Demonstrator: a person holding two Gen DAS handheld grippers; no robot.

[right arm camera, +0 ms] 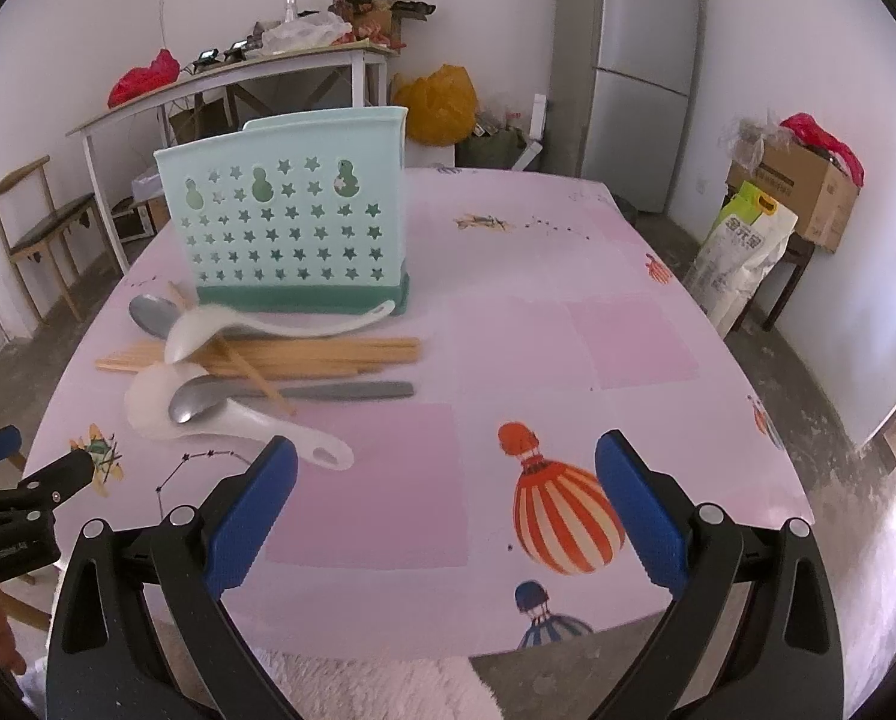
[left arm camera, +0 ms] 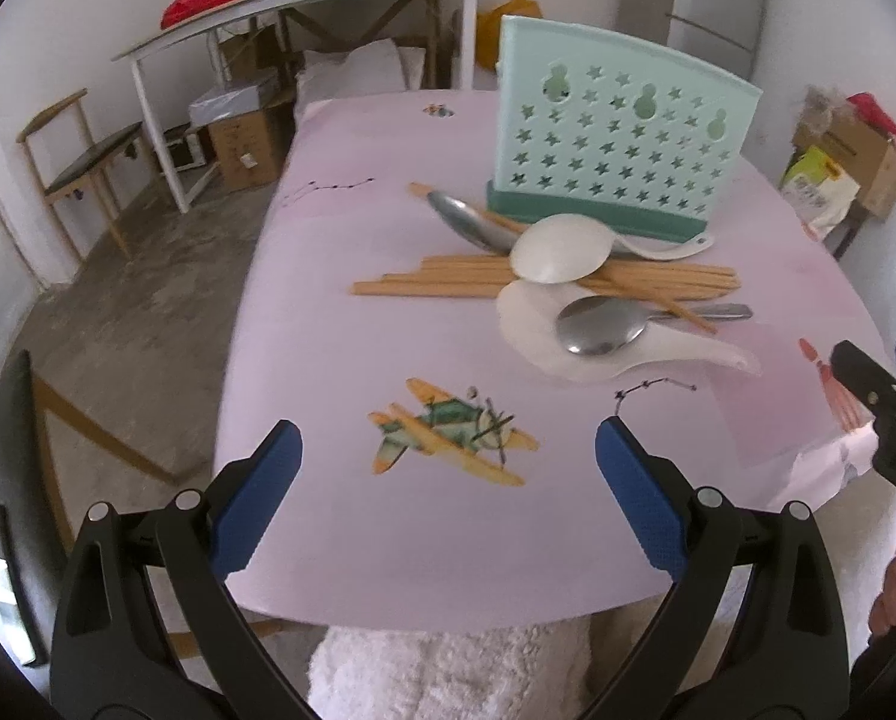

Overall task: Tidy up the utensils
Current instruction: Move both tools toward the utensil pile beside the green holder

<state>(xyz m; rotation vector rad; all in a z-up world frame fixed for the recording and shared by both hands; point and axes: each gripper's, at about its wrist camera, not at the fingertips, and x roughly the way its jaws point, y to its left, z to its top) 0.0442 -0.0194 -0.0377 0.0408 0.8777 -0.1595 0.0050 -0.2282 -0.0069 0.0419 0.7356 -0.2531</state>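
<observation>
A mint-green utensil holder (left arm camera: pixel 616 138) (right arm camera: pixel 291 228) with star cutouts stands upright on the pink tablecloth. In front of it lies a heap of utensils: several wooden chopsticks (left arm camera: pixel 448 282) (right arm camera: pixel 339 351), two white ceramic spoons (left arm camera: pixel 559 255) (right arm camera: pixel 243 420) and two metal spoons (left arm camera: pixel 601 330) (right arm camera: pixel 201 399). My left gripper (left arm camera: pixel 448 450) hovers open over the near table edge, short of the heap, holding nothing. My right gripper (right arm camera: pixel 448 456) is open too, to the right of the heap, with its left finger close to a white spoon's handle.
The table (right arm camera: pixel 568 330) has a printed plane (left arm camera: pixel 448 438) and balloon (right arm camera: pixel 562 510). Behind stand a white desk (left arm camera: pixel 303 6), a wooden chair (left arm camera: pixel 81 162), cardboard boxes (right arm camera: pixel 802 186) and a refrigerator (right arm camera: pixel 640 60). A fluffy white cloth (left arm camera: pixel 448 672) lies below the near edge.
</observation>
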